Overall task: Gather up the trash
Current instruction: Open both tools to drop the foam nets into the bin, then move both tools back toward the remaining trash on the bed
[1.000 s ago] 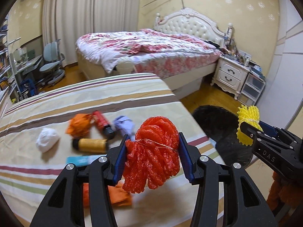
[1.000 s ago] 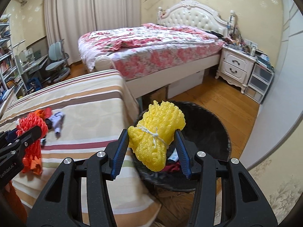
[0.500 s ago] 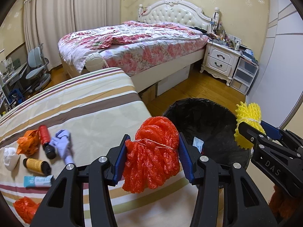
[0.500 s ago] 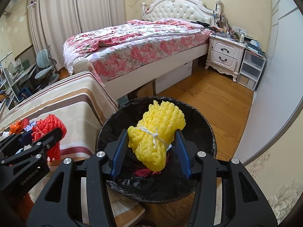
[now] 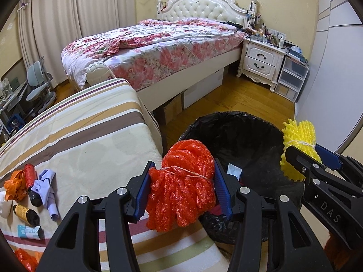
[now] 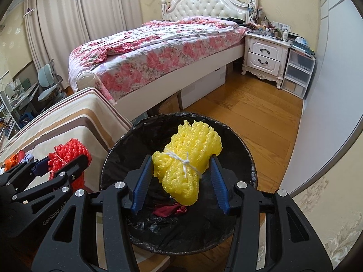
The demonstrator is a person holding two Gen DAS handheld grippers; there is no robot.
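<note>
A red foam-net bundle (image 5: 183,195) tied with string sits between the blue pads of my left gripper (image 5: 183,167). Its jaws are opening, and the pads still touch the bundle. It hangs over the table's right edge, at the near left rim of the black-lined trash bin (image 5: 226,122). My right gripper (image 6: 181,159) is shut on a yellow foam-net bundle (image 6: 188,156), held tilted above the middle of the bin (image 6: 248,156). Dark red and white scraps lie in the bin. Each gripper shows in the other's view: the left gripper (image 6: 68,161) and the right gripper (image 5: 304,156).
On the striped tablecloth (image 5: 90,140) lie an orange bag (image 5: 13,183), a red bottle (image 5: 30,176), a lilac cloth (image 5: 46,181), a yellow bottle (image 5: 22,210) and a small tube (image 5: 29,231). Beyond stand a floral bed (image 5: 158,45) and a white nightstand (image 5: 261,59). Wooden floor surrounds the bin.
Both grippers have swung right and down, from over the table to the bin, each with its bundle. The yellow bundle now leans more between the right pads.
</note>
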